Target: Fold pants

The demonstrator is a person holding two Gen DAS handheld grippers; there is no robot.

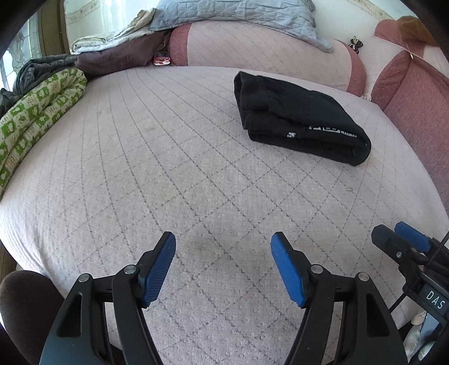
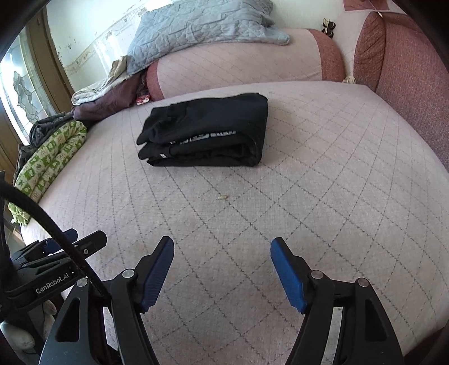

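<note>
Bed: pink quilted cover (image 1: pixel 140 168) stitched in a dark diamond grid, slightly pilled, with pink and dark-red bolsters (image 1: pixel 252 47) along the far edge.
Pants: black pants (image 2: pixel 204 132) lie toward the far side of the bed, well apart from both tools.
Progress: they already form a compact, layered rectangle with rounded fold edges, so the folding looks finished; at most a little squaring up seems left.
Fabric: thick, soft, matte knit, with a strip of white lettering showing on one layer.
Left gripper (image 1: pixel 223 241): fingers spread wide apart, holding nothing, hovering over the near part of the bed.
Right gripper (image 2: pixel 221 245): fingers likewise wide apart and empty, just beside the left one.
Finger pads: blue, ribbed rubber on black plastic arms.
Clutter: a green-patterned rolled blanket (image 1: pixel 36 118) at the left edge; a grey quilted pillow (image 2: pixel 202 25) on the bolster.
</note>
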